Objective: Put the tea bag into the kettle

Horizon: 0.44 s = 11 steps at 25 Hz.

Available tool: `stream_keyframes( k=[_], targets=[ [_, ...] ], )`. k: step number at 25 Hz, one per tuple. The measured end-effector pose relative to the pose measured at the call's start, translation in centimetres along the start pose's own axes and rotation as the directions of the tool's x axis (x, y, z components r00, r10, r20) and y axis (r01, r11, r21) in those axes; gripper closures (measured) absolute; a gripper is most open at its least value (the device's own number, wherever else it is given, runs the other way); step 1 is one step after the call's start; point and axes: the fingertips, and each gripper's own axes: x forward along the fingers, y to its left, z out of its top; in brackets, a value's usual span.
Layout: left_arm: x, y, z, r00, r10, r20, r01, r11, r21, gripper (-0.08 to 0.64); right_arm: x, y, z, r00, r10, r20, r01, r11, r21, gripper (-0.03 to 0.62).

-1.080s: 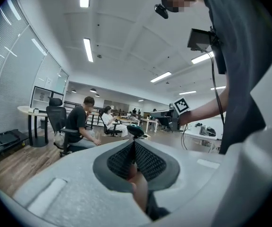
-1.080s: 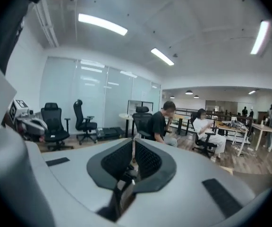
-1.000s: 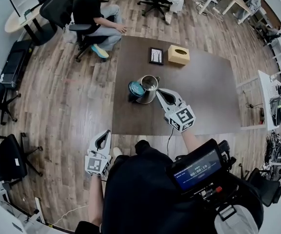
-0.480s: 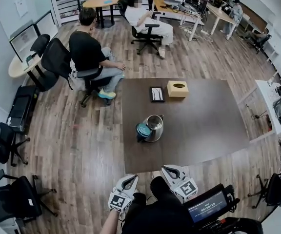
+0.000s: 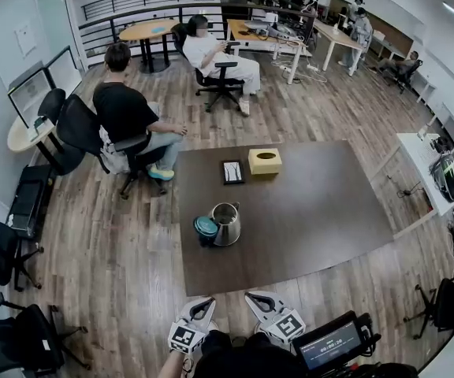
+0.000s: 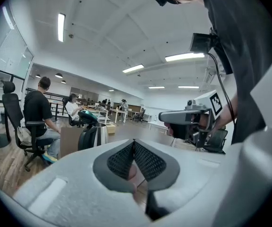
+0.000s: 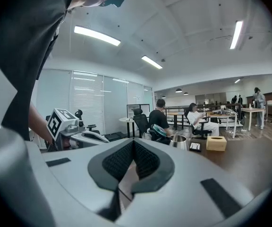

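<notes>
Steel kettle (image 5: pixel 225 224) upright on the brown table (image 5: pixel 321 211), toward its near-left part. Teal lid (image 5: pixel 206 227) hangs open on the kettle's left side, mouth uncovered. Inside of the kettle not visible from the head view.

Small black tray (image 5: pixel 232 172) lies farther back on the table with something white in it. Too small to tell whether that is the tea bag. No tea bag can be made out elsewhere. Tan box (image 5: pixel 265 161) sits just beside the tray, to its right.

Left gripper (image 6: pixel 134 144): jaws together, tips meeting, nothing between them. Right gripper (image 7: pixel 133 144): same, jaws closed on nothing. Both are held side by side close to the person's body, short of the table's near edge and well apart from the kettle. Each gripper view shows the kettle in the distance past its jaw tips.

Seated person in black (image 5: pixel 124 113) at the table's far-left corner.
</notes>
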Motion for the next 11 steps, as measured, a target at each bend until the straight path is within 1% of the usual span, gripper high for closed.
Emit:
stream_keyframes(
  k=[3, 5, 11],
  targets=[
    [1.4, -1.2, 0.5, 1.000, -0.002, 0.011, 0.002, 1.000, 0.010, 0.558, -0.9, -0.3, -0.1, 0.999, 0.012, 0.034, -0.012, 1.000, -0.004, 0.588],
    [2.7, -2.7, 1.0, 1.000, -0.002, 0.020, 0.002, 1.000, 0.016, 0.558, -2.2, -1.1, -0.5, 0.999, 0.008, 0.043, -0.008, 1.000, 0.006, 0.588],
    [7.1, -10.7, 3.4, 1.000, 0.003, 0.021, -0.004, 1.000, 0.027, 0.558, -10.0, -4.6, -0.2, 0.996, 0.001, 0.089, -0.003, 1.000, 0.023, 0.588]
  ],
)
